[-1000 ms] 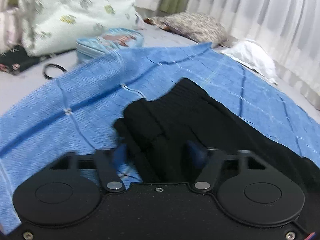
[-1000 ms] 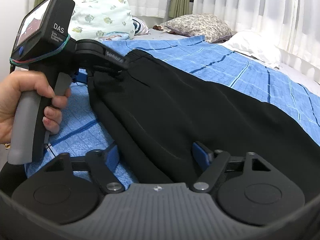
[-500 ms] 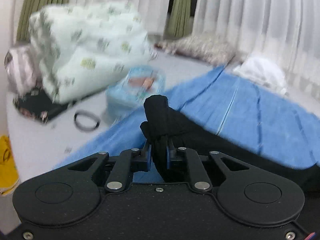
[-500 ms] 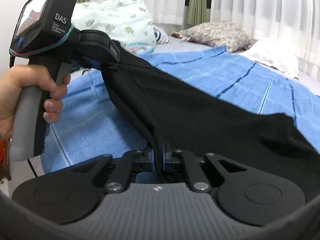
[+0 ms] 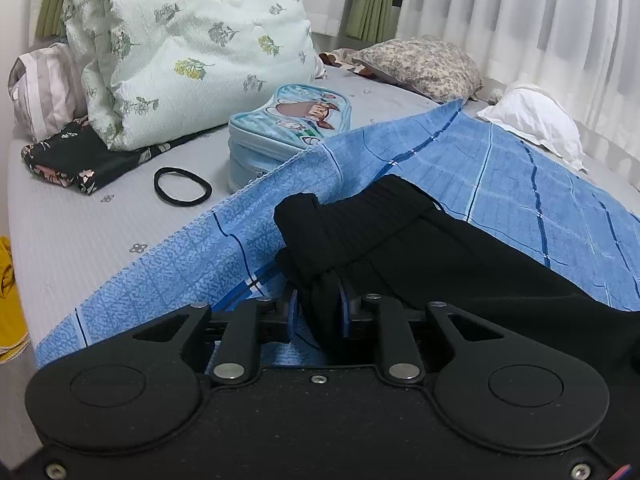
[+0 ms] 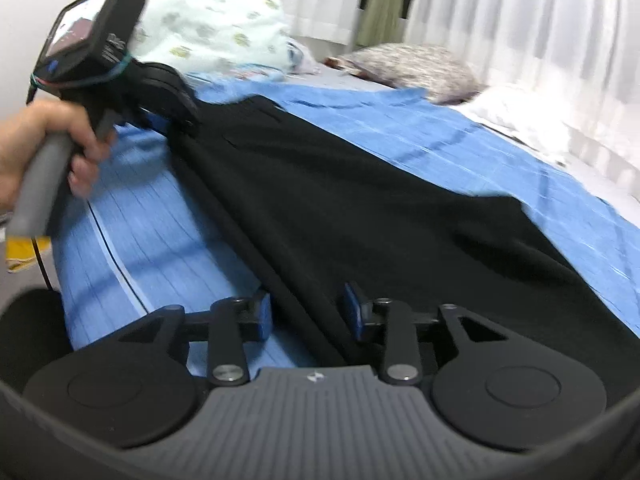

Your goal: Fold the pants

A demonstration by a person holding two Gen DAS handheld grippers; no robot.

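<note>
Black pants [image 5: 460, 256] lie stretched over a blue checked towel [image 5: 520, 184] on the bed. My left gripper [image 5: 318, 312] is shut on the ribbed waistband corner, which bunches up just above its fingers. In the right wrist view the pants [image 6: 360, 208] run from the left gripper [image 6: 180, 108] at upper left down to my right gripper [image 6: 308, 314]. The right gripper is open, its blue pads apart, with the pants' edge lying between them on the towel [image 6: 168, 248].
A folded floral quilt [image 5: 188, 48], a light blue cartoon pouch [image 5: 288, 128], a black hair band [image 5: 182, 186] and a dark floral cloth [image 5: 80, 156] sit on the grey sheet at left. Pillows [image 5: 420, 64] and white curtains [image 5: 520, 12] lie behind.
Both grippers closed on the pants and lifted them, then lowered them onto the towel. The right gripper has now opened and let go; the left still holds the waistband.
</note>
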